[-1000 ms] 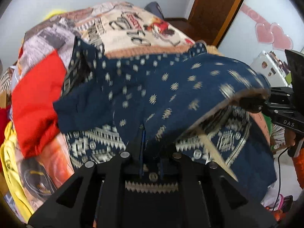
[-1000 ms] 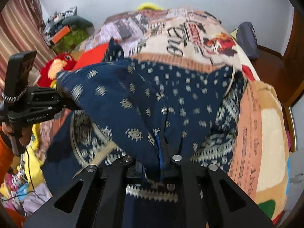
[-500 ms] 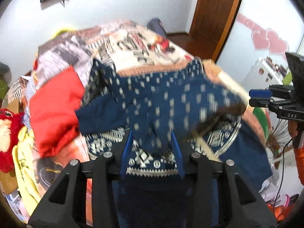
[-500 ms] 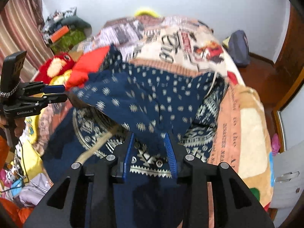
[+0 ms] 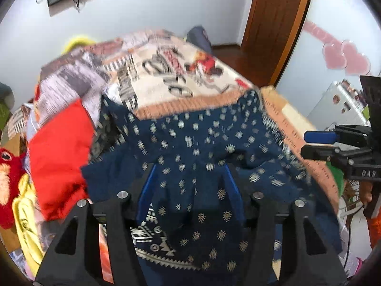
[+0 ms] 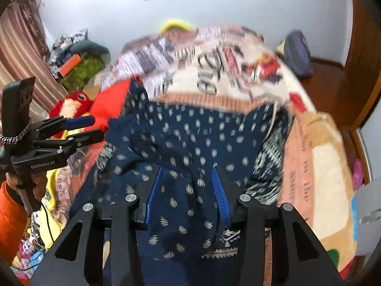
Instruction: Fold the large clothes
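Note:
A large navy garment with pale dots and a white patterned border lies folded over on the bed; it also shows in the right wrist view. My left gripper is open above its near edge, the blue fingers spread, nothing held. My right gripper is open too, just above the cloth. Each gripper shows in the other's view, the right gripper at the right and the left gripper at the left, both with jaws apart.
The bed carries a printed blanket. A red cloth, a red plush toy and yellow fabric lie at its left side. A brown door and a dark bag stand beyond the bed.
Both grippers opened and let go of the navy garment. Its lifted half dropped flat onto the rest. Both grippers pulled back and up.

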Tool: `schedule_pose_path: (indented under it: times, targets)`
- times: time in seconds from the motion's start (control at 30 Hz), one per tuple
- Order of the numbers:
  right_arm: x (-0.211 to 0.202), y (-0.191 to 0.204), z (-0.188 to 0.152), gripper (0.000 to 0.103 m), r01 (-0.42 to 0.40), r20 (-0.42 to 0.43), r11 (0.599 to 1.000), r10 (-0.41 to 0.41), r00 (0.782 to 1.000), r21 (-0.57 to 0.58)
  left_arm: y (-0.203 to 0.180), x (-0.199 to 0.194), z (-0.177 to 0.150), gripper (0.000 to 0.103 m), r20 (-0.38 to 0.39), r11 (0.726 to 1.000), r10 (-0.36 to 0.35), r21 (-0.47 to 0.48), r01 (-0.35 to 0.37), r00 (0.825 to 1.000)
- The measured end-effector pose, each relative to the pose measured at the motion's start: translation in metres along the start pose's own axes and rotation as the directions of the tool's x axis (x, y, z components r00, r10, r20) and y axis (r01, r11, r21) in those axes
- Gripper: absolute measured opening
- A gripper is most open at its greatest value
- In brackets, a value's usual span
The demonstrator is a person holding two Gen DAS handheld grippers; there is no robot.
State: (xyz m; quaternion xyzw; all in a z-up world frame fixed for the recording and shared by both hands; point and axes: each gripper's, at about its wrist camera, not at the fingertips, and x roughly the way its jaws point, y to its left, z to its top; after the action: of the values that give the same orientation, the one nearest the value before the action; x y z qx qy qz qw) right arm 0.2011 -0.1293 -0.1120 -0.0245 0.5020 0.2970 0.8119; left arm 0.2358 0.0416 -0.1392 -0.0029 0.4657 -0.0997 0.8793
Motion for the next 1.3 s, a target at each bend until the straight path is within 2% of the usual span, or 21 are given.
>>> schedule_pose_path:
  times: [0.2, 0.3, 0.4, 0.53, 0.63, 0.73, 0.83, 0.93, 1.0, 1.1, 1.3]
  targets:
    - [0.057, -0.008, -0.028, 0.039, 0.029, -0.15, 0.999, -0.026, 0.988, 0.019, 0.004, 0.056, -0.03, 0.056, -0.114, 0.998, 0.057, 0.003, -0.057, 0.992]
    - [0.067, -0.012, -0.038, 0.04, 0.03, -0.176, 0.999, -0.026, 0.984, 0.024, 0.012, 0.066, -0.046, 0.062, -0.131, 0.999, 0.045, -0.024, -0.048, 0.99]
    - [0.063, -0.014, -0.038, 0.041, 0.025, -0.184, 0.999, -0.021, 0.983, 0.022, 0.021, 0.061, -0.049, 0.062, -0.122, 0.998, 0.008, -0.064, -0.016, 0.993]
    - [0.047, -0.02, -0.028, 0.041, 0.04, -0.144, 0.999, -0.036, 0.989, 0.026, 0.038, 0.036, -0.042, 0.062, -0.063, 0.993, -0.01, -0.118, 0.003, 0.998]
    - [0.035, -0.025, -0.018, 0.041, 0.056, -0.091, 0.998, -0.053, 0.994, 0.03, 0.063, 0.01, -0.032, 0.062, 0.016, 0.986, 0.025, -0.164, -0.022, 1.0]
    - [0.024, -0.036, -0.006, 0.043, 0.072, -0.034, 0.996, -0.07, 0.997, 0.054, 0.089, -0.002, -0.026, 0.066, 0.052, 0.977, 0.083, -0.203, -0.071, 0.995]
    - [0.019, -0.054, 0.003, 0.047, 0.095, 0.018, 0.991, -0.097, 0.995, 0.099, 0.127, -0.001, -0.029, 0.069, 0.049, 0.951, 0.138, -0.284, -0.119, 0.989]
    - [0.025, -0.07, 0.007, 0.047, 0.138, 0.019, 0.981, -0.142, 0.99, 0.137, 0.156, 0.009, -0.04, 0.069, 0.02, 0.92, 0.161, -0.364, -0.143, 0.987]
    - [0.037, -0.089, 0.007, 0.048, 0.167, -0.006, 0.97, -0.168, 0.986, 0.179, 0.178, 0.025, -0.051, 0.069, -0.021, 0.894, 0.122, -0.432, -0.119, 0.992]
    - [0.054, -0.115, 0.002, 0.048, 0.167, -0.056, 0.952, -0.158, 0.986, 0.255, 0.194, 0.047, -0.066, 0.069, -0.05, 0.859, 0.026, -0.509, -0.048, 0.998]
    - [0.083, -0.147, -0.006, 0.048, 0.128, -0.12, 0.923, -0.09, 0.989, 0.364, 0.199, 0.081, -0.068, 0.069, -0.029, 0.817, -0.102, -0.573, 0.067, 0.994]
